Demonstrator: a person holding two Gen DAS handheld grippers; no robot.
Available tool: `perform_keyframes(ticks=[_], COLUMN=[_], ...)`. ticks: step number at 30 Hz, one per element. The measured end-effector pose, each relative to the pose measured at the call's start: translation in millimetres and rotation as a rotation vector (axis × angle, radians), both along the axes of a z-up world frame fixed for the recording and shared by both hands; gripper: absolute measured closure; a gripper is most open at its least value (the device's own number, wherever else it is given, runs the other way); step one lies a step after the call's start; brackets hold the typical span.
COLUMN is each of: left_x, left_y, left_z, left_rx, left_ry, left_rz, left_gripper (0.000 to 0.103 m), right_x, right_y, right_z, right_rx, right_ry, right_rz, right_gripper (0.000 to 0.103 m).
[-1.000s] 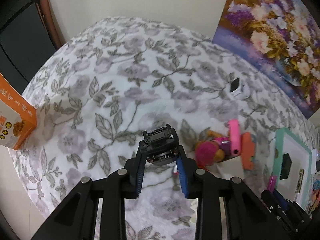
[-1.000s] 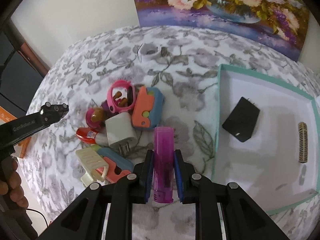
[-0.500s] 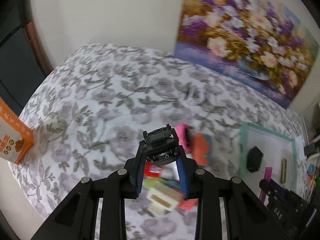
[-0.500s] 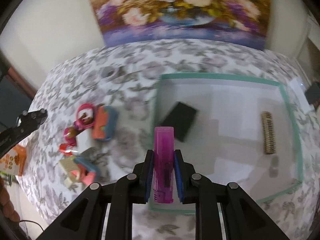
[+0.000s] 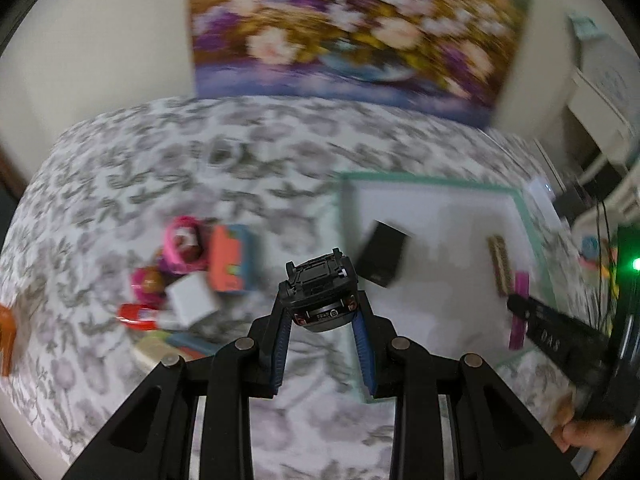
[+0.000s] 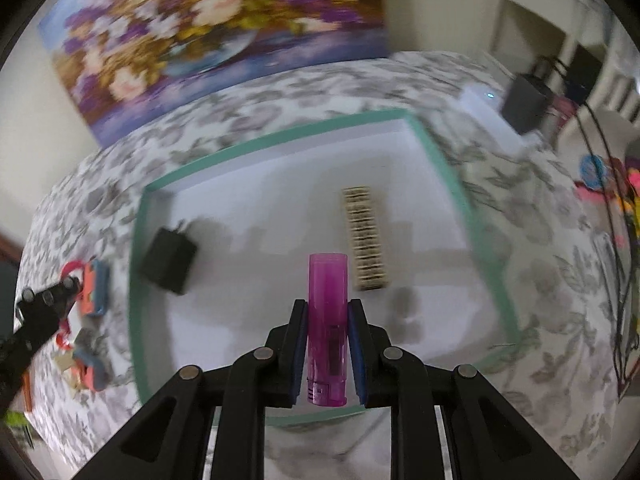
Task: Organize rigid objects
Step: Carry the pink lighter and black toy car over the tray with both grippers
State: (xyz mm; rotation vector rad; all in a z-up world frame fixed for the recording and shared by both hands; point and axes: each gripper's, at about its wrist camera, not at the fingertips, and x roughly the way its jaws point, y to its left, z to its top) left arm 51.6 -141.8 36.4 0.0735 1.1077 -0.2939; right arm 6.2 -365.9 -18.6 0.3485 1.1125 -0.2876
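My left gripper (image 5: 322, 312) is shut on a small black toy car (image 5: 320, 294), held above the cloth beside the tray's left edge. My right gripper (image 6: 327, 316) is shut on a purple lighter (image 6: 327, 320) and holds it over the white tray with a green rim (image 6: 280, 136). The tray holds a black charger (image 6: 170, 260) and a brown ridged bar (image 6: 364, 238). A pile of small objects (image 5: 192, 276) lies on the cloth left of the tray. The right gripper with the lighter (image 5: 520, 312) also shows in the left wrist view.
The floral tablecloth (image 5: 120, 184) covers the table. A flower painting (image 5: 352, 28) leans on the back wall. A white ring-shaped object (image 5: 220, 156) lies far back. An orange box (image 5: 6, 336) stands at the left edge. Cables and a black adapter (image 6: 526, 98) lie right of the tray.
Both grippers have swung to the right toward the tray. The right gripper with the lighter now hangs over the tray's middle. The left gripper still holds the toy car.
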Motion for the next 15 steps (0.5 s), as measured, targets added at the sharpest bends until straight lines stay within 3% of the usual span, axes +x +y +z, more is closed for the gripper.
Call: perform_keyframes(ticks=[15], left_x=[-18.6], left_y=[-63.0], left_z=[-26.3], left_rx=[0.057], left_ry=[0.024], left_rz=[-0.158], left_gripper=[0.072], right_x=[-11.7], right_y=[-44.4], right_z=[-16.6], right_rx=[-0.024], right_ry=[0.035], right_rz=[-0.103], right_gripper=[0.082])
